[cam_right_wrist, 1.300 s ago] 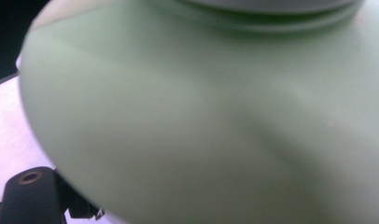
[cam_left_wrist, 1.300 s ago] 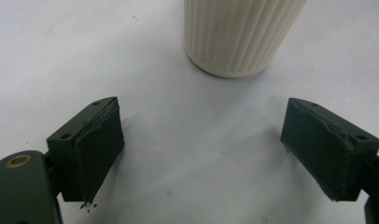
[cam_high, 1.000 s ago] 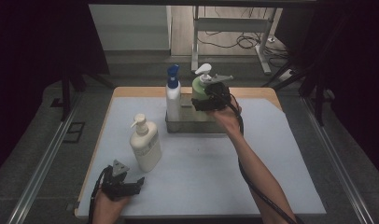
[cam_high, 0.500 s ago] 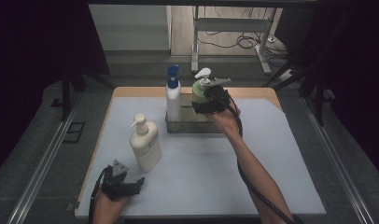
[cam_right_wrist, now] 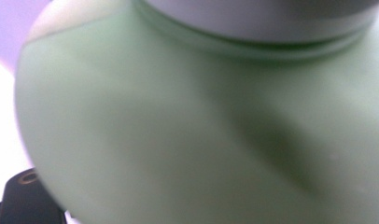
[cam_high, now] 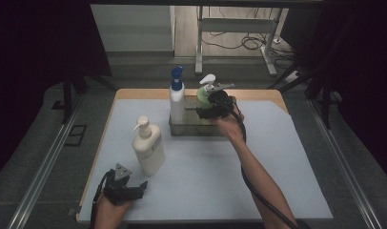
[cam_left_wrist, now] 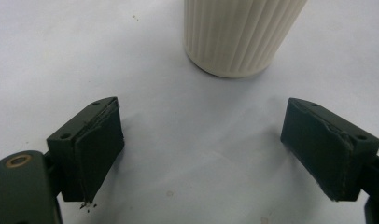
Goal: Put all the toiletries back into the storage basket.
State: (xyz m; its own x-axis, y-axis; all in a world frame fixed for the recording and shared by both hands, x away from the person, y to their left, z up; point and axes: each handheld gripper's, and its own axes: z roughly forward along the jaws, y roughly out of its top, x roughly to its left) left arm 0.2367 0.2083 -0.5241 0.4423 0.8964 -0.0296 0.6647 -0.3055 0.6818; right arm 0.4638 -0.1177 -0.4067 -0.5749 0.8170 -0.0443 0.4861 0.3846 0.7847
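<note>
Held by the right gripper is a green bottle with a white pump top. The bottle is seen in a clear tray at the far side of the table, with its lower part hidden behind the gripper and the hand. In the right gripper view the green bottle is so close that it is blurred, and its white collar is cut off at the top edge. The jaws are spread wide around the bottle, but the pads cannot be seen, as they are covered by the bottle's round body. Just to the left of that gripper, in the same tray, a tall white bottle with a blue top is seen standing upright.

The left gripper is held low at the near edge of the table, with its jaws wide apart and nothing between them. Just ahead of it stands a cream bottle with a pump. In the left gripper view only the ribbed bottom of the cream bottle can be seen; the rest is cut off at the top. It is not touched by the jaws. A few dark crumbs are seen under the left pad.
</note>
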